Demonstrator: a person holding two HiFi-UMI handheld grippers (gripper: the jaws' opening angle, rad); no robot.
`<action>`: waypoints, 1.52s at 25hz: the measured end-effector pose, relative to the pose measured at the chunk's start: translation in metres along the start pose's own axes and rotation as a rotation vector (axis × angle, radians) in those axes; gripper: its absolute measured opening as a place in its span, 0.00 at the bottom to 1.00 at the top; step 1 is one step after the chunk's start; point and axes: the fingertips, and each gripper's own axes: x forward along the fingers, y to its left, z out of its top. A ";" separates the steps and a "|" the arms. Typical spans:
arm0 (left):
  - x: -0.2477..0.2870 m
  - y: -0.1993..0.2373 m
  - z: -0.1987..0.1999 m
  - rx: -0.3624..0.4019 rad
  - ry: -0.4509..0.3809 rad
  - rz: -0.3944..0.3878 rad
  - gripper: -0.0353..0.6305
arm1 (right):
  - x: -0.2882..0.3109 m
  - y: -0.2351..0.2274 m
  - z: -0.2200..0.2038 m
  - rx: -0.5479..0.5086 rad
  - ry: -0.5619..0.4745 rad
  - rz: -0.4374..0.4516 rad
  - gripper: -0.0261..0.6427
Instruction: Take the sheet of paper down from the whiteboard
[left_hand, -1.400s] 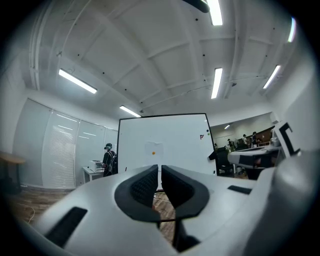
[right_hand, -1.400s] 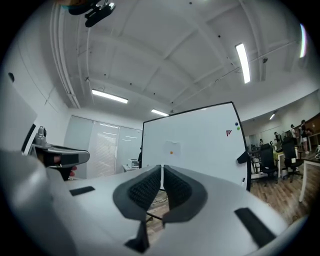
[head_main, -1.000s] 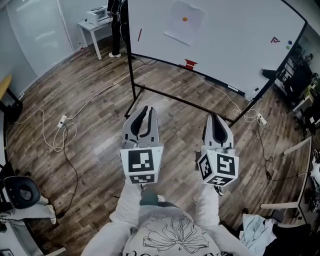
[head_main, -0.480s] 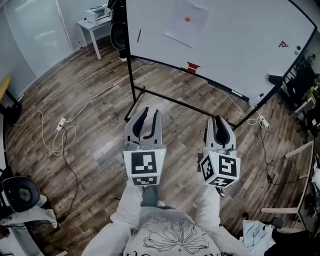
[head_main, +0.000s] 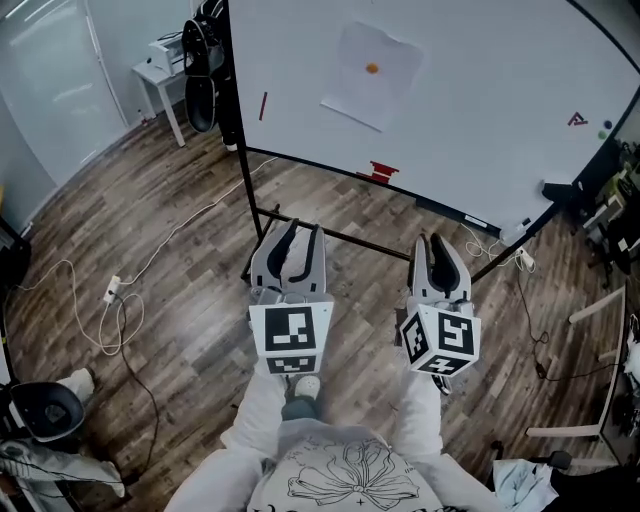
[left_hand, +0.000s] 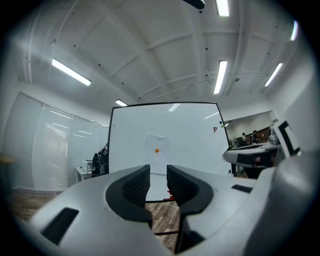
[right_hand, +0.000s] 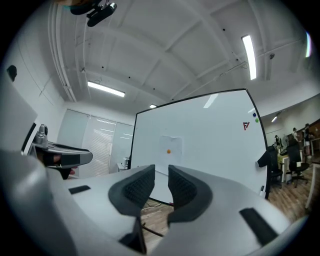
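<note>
1. Sheet of paper (head_main: 368, 75): held on the whiteboard (head_main: 480, 120) by an orange magnet (head_main: 372, 68), well apart from both grippers.
2. Left gripper (head_main: 297, 232), right gripper (head_main: 437, 243): level, aimed at the board; fingers opening, gap narrow, nothing between them.
3. Step in hand: the approach. The next move likely calls for closing in and pinching a paper edge.

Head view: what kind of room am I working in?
Probably an office or lab room: a freestanding whiteboard with a sheet of paper on it, a printer on a small white table, and power cables trailing over the wood-look floor.
</note>
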 end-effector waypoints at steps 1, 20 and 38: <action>0.012 0.006 0.001 0.002 -0.003 -0.006 0.18 | 0.013 0.000 0.001 -0.001 -0.003 -0.007 0.15; 0.193 0.050 -0.013 0.020 0.017 -0.052 0.19 | 0.188 -0.037 -0.022 -0.006 0.033 -0.028 0.17; 0.395 0.017 0.015 0.036 -0.026 0.017 0.21 | 0.367 -0.136 0.005 -0.027 -0.048 0.100 0.18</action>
